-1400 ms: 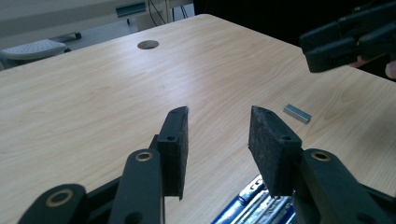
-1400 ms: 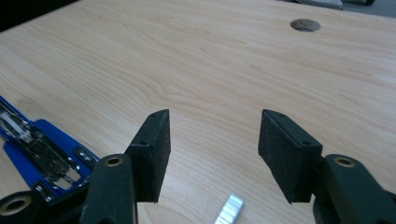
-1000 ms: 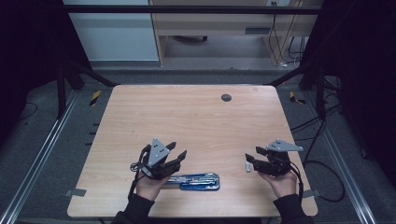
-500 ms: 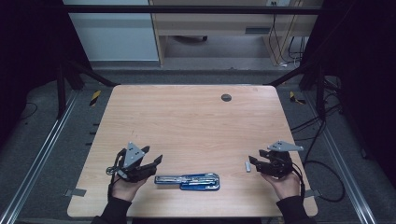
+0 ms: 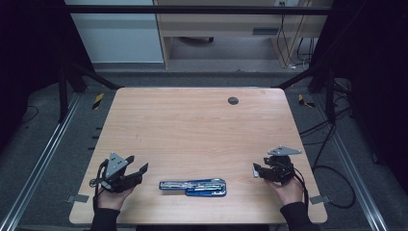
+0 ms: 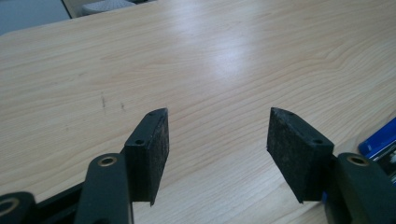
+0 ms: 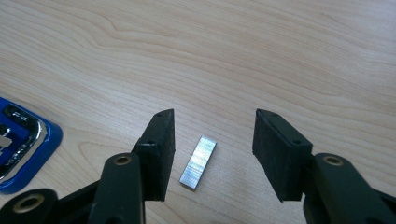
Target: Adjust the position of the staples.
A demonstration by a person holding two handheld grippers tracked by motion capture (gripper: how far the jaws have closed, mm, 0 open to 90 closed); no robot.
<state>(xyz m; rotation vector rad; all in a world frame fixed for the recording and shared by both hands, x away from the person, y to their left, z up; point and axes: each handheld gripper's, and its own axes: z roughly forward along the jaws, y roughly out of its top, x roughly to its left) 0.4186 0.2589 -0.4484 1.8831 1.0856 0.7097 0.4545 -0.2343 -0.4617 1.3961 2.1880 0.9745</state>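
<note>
A blue stapler (image 5: pixel 193 186), swung open flat with its chrome rail up, lies near the table's front edge; its blue end also shows (image 6: pixel 380 147) (image 7: pixel 23 144). My left gripper (image 5: pixel 138 163) (image 6: pixel 218 130) rests left of it, apart. It is open, its jaws have just been opening, and only bare wood lies between them. My right gripper (image 5: pixel 255 169) (image 7: pixel 214 126) sits at the front right, open, its jaws just closing a little. A short silver strip of staples (image 7: pixel 198 162) lies on the wood between its pads, nearer the left one, touching neither.
The wooden table (image 5: pixel 192 130) has a small dark round cap (image 5: pixel 233 100) near its far edge. Black frame rails run along both sides. Cables (image 5: pixel 332 168) lie on the floor to the right, and a desk stands beyond the far edge.
My left gripper has moved left, away from the stapler's left end, and sunk toward the table. The stapler and the right gripper have stayed where they were.
</note>
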